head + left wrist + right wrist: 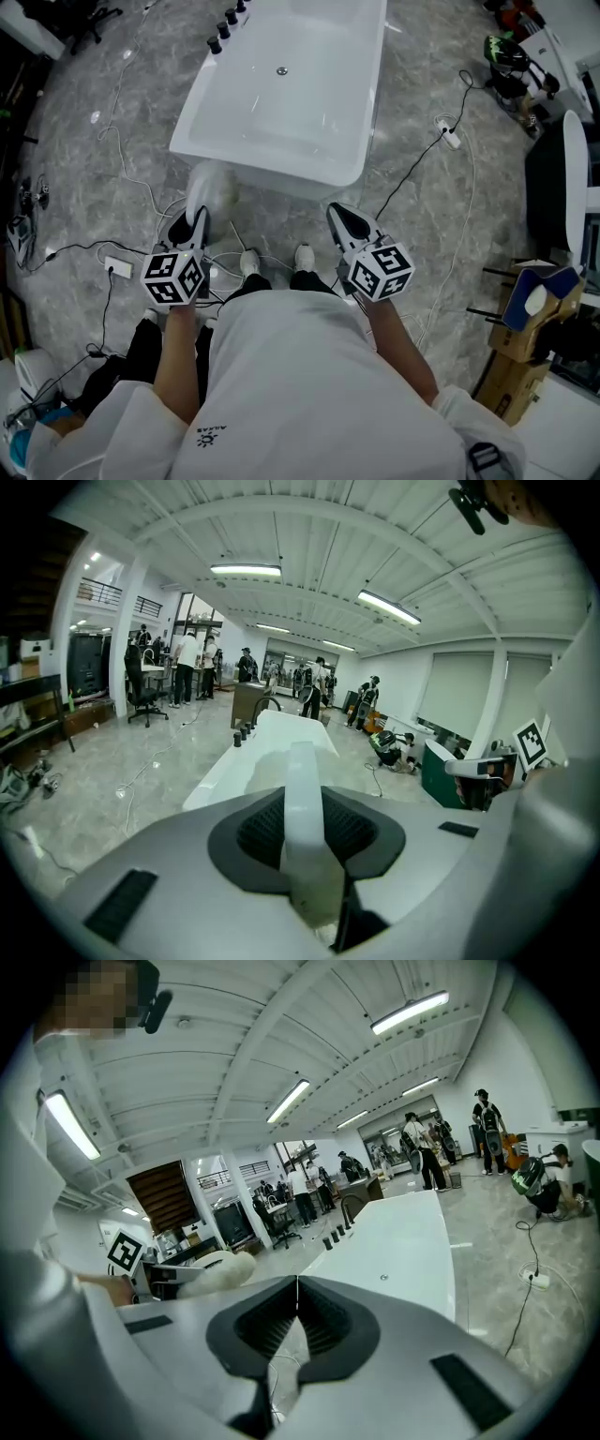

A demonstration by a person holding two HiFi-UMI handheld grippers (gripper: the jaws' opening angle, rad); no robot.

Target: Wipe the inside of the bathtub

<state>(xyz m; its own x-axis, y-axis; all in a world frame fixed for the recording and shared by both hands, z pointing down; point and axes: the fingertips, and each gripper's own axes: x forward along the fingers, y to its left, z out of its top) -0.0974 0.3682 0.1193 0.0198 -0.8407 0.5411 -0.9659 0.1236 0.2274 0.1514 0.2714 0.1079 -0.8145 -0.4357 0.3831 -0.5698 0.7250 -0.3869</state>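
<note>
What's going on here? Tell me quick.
A person stands at the near end of a white tub with a gripper in each hand. The left gripper is shut on a white cloth, held just outside the tub's near wall. The right gripper is shut and empty. Neither gripper is inside the tub, so the wiping has not begun.

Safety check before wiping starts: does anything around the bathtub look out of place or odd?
Only the loose cables snaking over the floor, some right by the person's shoes: a likely trip hazard. The bathtub itself looks undamaged, and no spill shows.
</note>
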